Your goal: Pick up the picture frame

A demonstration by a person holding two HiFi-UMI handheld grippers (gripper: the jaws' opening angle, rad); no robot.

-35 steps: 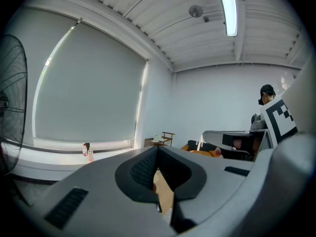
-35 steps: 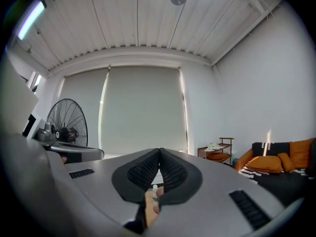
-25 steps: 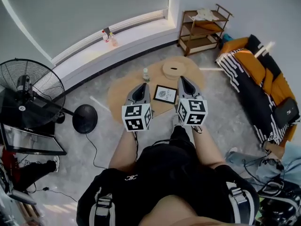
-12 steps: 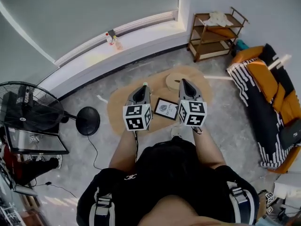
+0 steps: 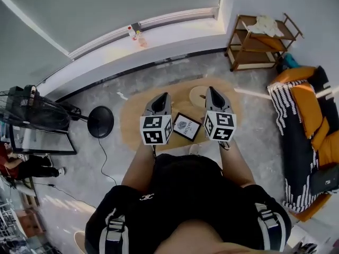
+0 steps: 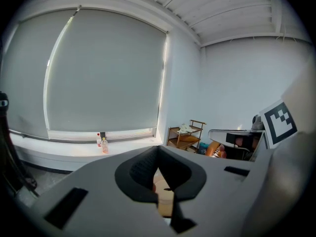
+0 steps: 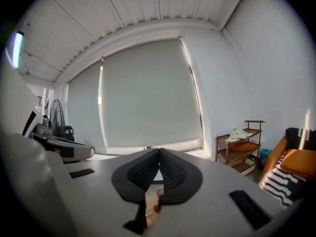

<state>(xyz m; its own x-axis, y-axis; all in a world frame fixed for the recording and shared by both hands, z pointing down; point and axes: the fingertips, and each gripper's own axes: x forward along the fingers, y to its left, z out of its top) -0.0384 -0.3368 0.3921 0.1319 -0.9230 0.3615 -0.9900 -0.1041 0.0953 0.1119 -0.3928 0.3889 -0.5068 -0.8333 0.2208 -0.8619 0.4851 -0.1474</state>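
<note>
Your left gripper [image 5: 163, 97] and right gripper [image 5: 211, 91] are pressed together, empty. The black rectangular picture frame [image 5: 186, 127] between them has unreadable print. At its 1 o'clock, the right gripper partly hides a pale round wooden disc [image 5: 197, 95].

The picture frame [image 5: 186, 127] is small and rectangular, with a thin dark border, a white face and a round dark emblem at its centre. It lies face up, turned askew, on the round tan surface [image 5: 133, 116], toward its near edge.
</note>
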